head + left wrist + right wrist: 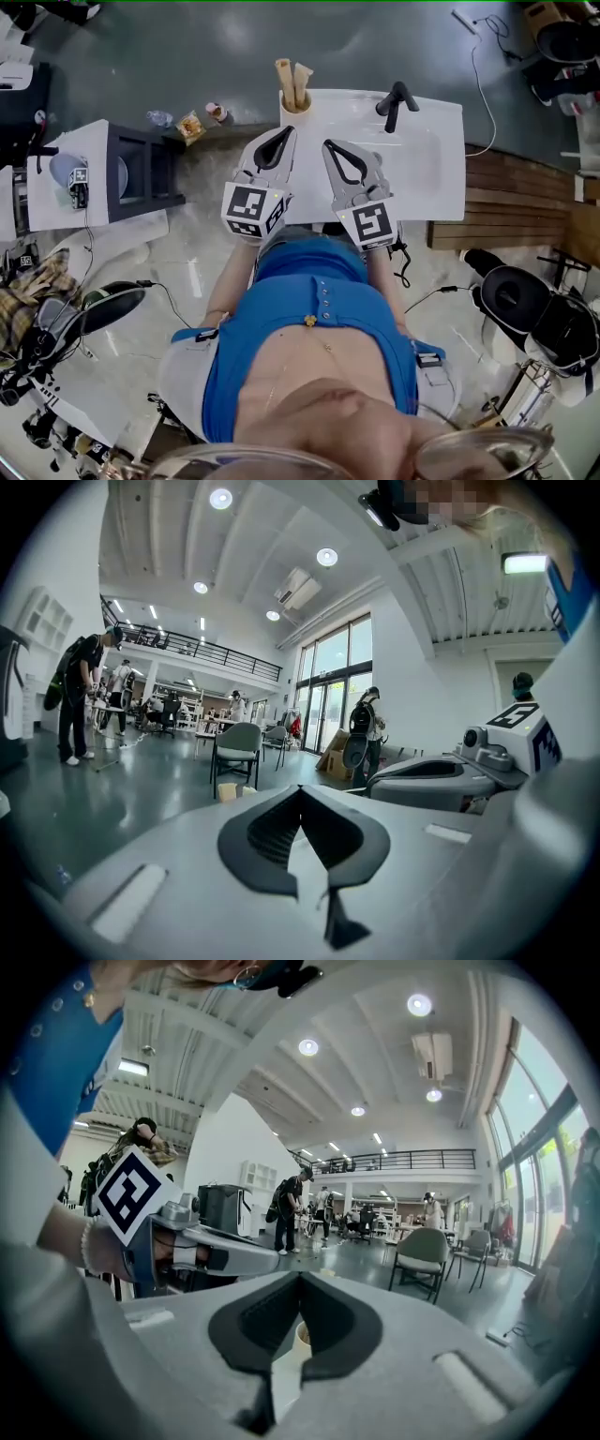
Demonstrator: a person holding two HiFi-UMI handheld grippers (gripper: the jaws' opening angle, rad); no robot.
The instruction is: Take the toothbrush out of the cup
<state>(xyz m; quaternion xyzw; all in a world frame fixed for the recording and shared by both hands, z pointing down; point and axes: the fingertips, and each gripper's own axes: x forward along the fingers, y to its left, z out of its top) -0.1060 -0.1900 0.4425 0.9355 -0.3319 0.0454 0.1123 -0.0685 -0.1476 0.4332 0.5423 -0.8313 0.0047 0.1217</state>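
Note:
A pale cup (pixel 296 103) stands on the far left corner of the white sink unit (pixel 441 164). Two beige toothbrush handles (pixel 285 79) stick up out of it. My left gripper (pixel 288 132) hovers just short of the cup with its black jaws shut and nothing in them. My right gripper (pixel 328 146) hangs beside it over the basin, also shut and empty. In the right gripper view the cup's rim (pixel 301 1336) shows through the gap behind the shut jaws (pixel 300 1277). The left gripper view (pixel 301 789) shows beige tips (pixel 228 790) just past the gripper's body.
A black tap (pixel 396 101) stands at the back of the basin. Small bottles (pixel 192 124) lie on the floor left of the cup. A dark shelf unit (pixel 141 173) stands further left, wooden decking (pixel 525 202) to the right, and a black chair (pixel 525 305) nearer.

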